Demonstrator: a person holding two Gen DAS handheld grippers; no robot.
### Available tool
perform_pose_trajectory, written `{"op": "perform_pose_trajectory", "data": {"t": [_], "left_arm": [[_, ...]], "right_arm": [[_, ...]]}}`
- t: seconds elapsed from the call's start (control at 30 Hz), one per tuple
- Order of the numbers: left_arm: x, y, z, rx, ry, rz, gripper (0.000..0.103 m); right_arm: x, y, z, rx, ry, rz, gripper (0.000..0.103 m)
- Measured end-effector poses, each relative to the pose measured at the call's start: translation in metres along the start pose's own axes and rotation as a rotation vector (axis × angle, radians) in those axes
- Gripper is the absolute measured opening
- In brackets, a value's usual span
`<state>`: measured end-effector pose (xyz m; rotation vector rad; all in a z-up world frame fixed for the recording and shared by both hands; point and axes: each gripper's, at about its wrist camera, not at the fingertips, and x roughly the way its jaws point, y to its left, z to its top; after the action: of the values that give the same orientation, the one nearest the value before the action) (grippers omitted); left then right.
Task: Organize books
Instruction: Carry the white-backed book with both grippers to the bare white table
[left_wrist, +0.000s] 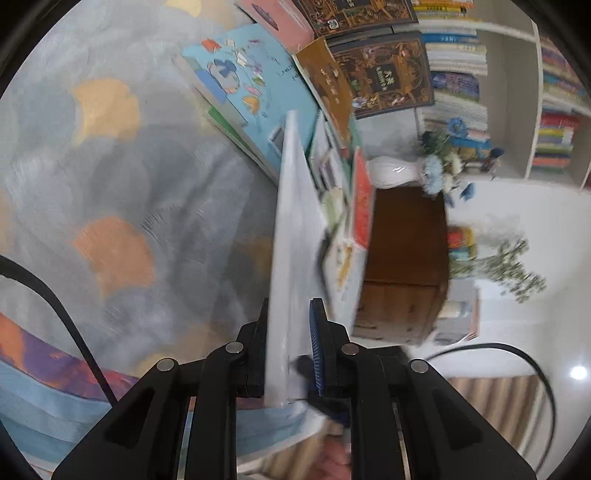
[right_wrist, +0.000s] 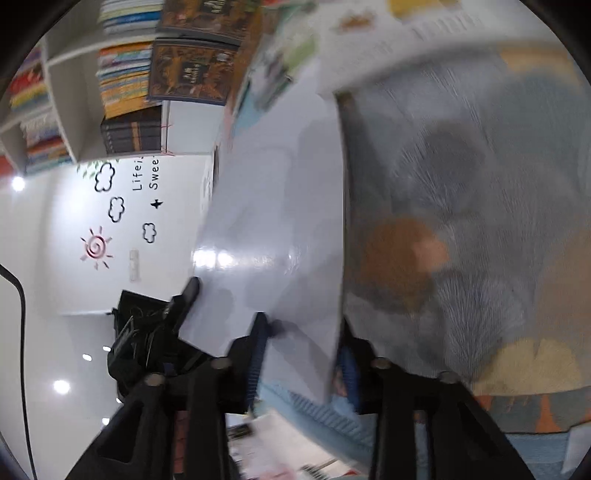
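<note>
Clearly both hands carry one book (left_wrist: 295, 236), a thin pale-covered one, lifted above the patterned rug (left_wrist: 110, 184) where more books (left_wrist: 243, 92) lie scattered near the bookshelf (left_wrist: 517, 92). The left gripper (left_wrist: 290, 354) has its fingers pinching the book's lower edge, the cover standing up between them. The right gripper (right_wrist: 303, 354) has its fingers on either side of the same white cover (right_wrist: 273, 221), apparently closed on it, though blur hides the contact. To do this step well, both grips should probably stay firm and move together, so the limp cover neither bends nor slips, and the book should be kept square before it is set with the others.
</note>
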<state>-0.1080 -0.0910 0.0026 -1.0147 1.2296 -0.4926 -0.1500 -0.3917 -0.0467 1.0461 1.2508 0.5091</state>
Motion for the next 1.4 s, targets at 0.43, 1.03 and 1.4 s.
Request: {"op": "perform_pose_trajectory", "data": {"t": [0.43, 1.03, 1.4], "left_arm": [[-0.019, -0.058, 0.002, 0.565, 0.027, 0.306, 0.016], [-0.186, -0.026, 0.153, 0.571, -0.214, 0.237, 0.017], [-0.220, 0.026, 0.275, 0.477, -0.321, 0.273, 0.017]], "right_arm": [[0.011, 0.121, -0.049, -0.528, -0.145, -0.460, 0.027], [0.163, 0.282, -0.004, -0.752, -0.172, -0.394, 0.027], [0.295, 0.335, 0.076, -0.763, -0.082, -0.384, 0.028]]}}
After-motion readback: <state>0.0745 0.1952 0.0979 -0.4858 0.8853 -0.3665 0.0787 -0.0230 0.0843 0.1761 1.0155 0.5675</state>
